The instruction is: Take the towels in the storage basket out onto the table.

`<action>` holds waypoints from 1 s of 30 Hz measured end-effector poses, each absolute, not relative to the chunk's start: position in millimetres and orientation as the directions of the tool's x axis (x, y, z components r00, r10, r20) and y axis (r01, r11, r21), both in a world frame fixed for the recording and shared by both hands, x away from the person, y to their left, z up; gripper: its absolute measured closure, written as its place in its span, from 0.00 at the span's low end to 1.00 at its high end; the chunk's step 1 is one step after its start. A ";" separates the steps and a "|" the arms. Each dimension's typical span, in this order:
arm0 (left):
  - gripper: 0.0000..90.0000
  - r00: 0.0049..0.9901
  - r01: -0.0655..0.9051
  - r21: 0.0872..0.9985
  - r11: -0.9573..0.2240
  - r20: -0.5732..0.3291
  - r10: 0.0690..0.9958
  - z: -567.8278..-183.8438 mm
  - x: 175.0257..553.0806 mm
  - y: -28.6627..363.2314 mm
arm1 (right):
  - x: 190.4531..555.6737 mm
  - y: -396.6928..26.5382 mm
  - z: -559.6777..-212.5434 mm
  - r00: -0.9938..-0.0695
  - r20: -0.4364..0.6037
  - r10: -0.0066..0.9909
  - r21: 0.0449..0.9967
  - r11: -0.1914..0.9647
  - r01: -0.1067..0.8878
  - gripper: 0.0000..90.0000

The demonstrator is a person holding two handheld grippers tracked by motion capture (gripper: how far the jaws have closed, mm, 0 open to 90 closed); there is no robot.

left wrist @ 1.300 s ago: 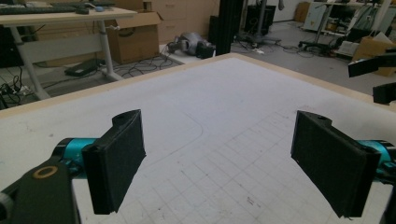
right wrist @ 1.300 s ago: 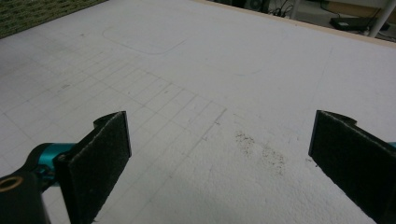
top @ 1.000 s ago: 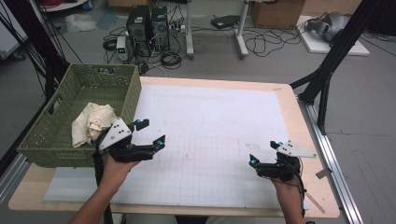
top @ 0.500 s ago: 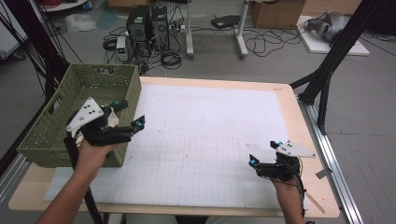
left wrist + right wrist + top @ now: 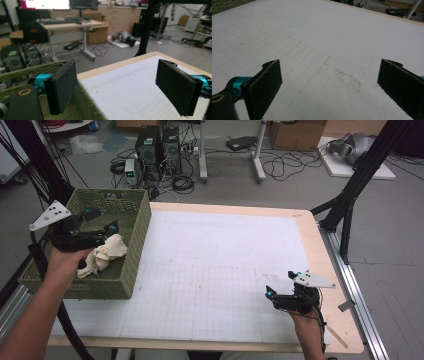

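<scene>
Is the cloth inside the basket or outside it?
Inside: the cloth lies crumpled within the basket walls, beside the left gripper.

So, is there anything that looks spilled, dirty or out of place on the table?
A patch of dark specks lies on the white mat, just ahead of the right gripper. The cloth sits crumpled in the green basket. Nothing else stands out.

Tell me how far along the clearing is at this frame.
Done: the cream cloth lies inside the green basket. In hand: nothing; the left claw hovers open over the basket, the right claw sits open above the white mat. Left: apparently nothing on the mat to collect.
</scene>
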State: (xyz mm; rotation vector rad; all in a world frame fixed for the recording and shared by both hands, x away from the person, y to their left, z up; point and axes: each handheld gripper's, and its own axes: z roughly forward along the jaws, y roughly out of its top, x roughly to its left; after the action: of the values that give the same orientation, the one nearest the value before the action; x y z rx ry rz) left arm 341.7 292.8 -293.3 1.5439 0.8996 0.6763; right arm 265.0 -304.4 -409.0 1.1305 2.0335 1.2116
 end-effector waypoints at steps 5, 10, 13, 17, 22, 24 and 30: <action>0.20 0.471 0.271 0.961 -0.054 -0.083 0.878 -309.1 358.8 312.6 | 265.8 -303.9 -409.8 -0.523 -0.015 0.852 0.881 0.258 0.395 0.05; 0.20 0.432 0.332 0.942 -0.058 -0.097 0.897 -320.6 370.4 322.6 | 266.0 -303.6 -410.3 -0.522 -0.015 0.853 0.880 0.260 0.398 0.05; 0.20 0.392 0.397 0.916 -0.064 -0.106 0.914 -332.4 381.4 328.6 | 265.9 -303.1 -410.3 -0.521 -0.014 0.853 0.879 0.259 0.400 0.05; 0.23 0.372 0.430 0.900 -0.071 -0.105 0.922 -341.6 385.7 332.3 | 265.9 -303.3 -410.4 -0.521 -0.014 0.853 0.879 0.259 0.401 0.05; 0.23 0.339 0.490 0.867 -0.088 -0.097 0.936 -353.6 391.1 337.6 | 265.9 -304.1 -410.7 -0.520 -0.013 0.854 0.877 0.260 0.405 0.05; 0.23 0.323 0.502 0.860 -0.084 -0.096 0.941 -355.5 393.6 338.8 | 265.7 -303.9 -410.6 -0.521 -0.016 0.853 0.876 0.263 0.404 0.05; 0.24 0.290 0.613 0.781 -0.120 -0.081 0.954 -369.8 403.4 336.1 | 265.5 -304.6 -409.7 -0.521 -0.019 0.854 0.880 0.262 0.396 0.05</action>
State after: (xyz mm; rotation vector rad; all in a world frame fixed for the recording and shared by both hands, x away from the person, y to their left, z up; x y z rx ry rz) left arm 403.4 336.1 -369.8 1.8262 1.4099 0.5887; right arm 265.5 -304.6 -409.7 1.1279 2.0368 1.2003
